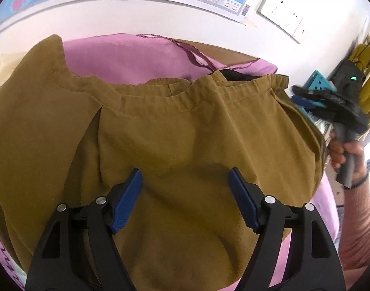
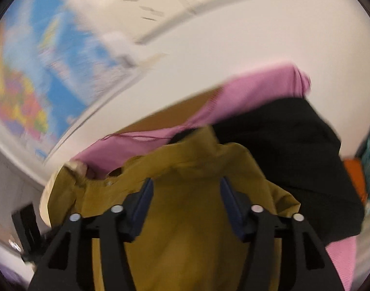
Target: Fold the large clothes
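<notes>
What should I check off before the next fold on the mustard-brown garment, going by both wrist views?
1. Left gripper free of cloth: ok; its fingers stand apart above the mustard-brown garment, nothing pinched.
2. Right gripper free of cloth: cannot tell; the fingers stand apart over the garment, but the view is blurred.
3. Elastic waistband lying flat: not ok; it curves and bunches toward the right end.
4. Garment smoothed: not ok; folds and bulges show under the left gripper.
5. Work area free of other clothes: not ok; a black garment lies touching the mustard one on the pink cloth.
</notes>
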### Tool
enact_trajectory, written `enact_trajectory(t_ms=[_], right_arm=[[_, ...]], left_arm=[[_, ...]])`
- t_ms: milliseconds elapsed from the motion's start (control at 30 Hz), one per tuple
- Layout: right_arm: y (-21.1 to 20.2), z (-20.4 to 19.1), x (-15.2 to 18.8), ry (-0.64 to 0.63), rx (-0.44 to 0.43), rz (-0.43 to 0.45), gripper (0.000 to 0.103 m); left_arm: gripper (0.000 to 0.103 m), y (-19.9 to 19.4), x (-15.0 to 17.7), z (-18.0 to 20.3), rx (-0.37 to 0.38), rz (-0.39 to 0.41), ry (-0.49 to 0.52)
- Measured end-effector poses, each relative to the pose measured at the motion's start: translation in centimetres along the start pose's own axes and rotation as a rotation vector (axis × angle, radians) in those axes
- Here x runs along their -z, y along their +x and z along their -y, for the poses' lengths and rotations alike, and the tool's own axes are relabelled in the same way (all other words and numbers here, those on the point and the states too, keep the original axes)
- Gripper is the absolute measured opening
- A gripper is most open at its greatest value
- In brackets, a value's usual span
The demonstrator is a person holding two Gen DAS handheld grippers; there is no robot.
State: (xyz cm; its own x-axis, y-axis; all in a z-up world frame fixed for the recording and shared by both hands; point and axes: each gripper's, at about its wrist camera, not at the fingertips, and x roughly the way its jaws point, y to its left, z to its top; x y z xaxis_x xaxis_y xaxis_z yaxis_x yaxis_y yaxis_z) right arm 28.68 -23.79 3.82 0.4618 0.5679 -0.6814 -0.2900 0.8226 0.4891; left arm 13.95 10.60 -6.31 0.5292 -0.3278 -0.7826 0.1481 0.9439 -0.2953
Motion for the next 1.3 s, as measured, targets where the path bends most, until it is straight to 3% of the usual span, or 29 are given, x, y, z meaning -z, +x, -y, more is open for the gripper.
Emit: enact_trajectory(t_ms=[133,267,333,467,567,767,933,1000,1200,1300], right_arm=[[-0.2,-1.8,1.2,-0.112,0.017,-0.014,0.06],[2.6,0.7,2.0,-0.06,0.072,-0.077,0.059],[3.3,2.5,2.3,0.005,0.024,-0.056,0.055],[3.0,2.8,2.3,0.034,0.017,-0.06,0.053],[1.0,2.2,2.6,0.05,0.018,-0.057,0.062],[-7.3,1.6,6.7,0.062,-0.106,0.014,0.076],[-11.6,3.5,13.9,0.191,-0.164,-0.028,0.08],[-11.7,4.1,16.3,0.246,-0.171,-0.051,0.08],[-8.2,4.3,19.6,0.359,-0.245,-0.119,0.08],[-7.0,3.2,19.3,0.335,-0.246,-0.106,0.08]], left_arm=[[0.076,0.2,0.1,0.4,-0.019,0.01,0.025],[0.078,0.4,0.1,0.4,-0.013,0.014,0.029],[0.078,0.4,0.2,0.3,-0.008,0.016,0.035],[0.079,-0.8,0.6,0.2,0.003,0.026,0.025],[0.082,-4.1,2.2,-0.8,0.028,0.093,0.011],[0.092,-11.5,7.5,-5.6,0.034,0.211,-0.113],[0.092,-12.2,11.8,-10.1,0.043,0.157,-0.299],[0.092,-11.0,13.3,-10.9,0.105,0.116,-0.364],[0.092,-7.4,14.2,-9.0,0.236,0.038,-0.383],[0.095,-6.6,13.6,-7.9,0.225,0.043,-0.348]])
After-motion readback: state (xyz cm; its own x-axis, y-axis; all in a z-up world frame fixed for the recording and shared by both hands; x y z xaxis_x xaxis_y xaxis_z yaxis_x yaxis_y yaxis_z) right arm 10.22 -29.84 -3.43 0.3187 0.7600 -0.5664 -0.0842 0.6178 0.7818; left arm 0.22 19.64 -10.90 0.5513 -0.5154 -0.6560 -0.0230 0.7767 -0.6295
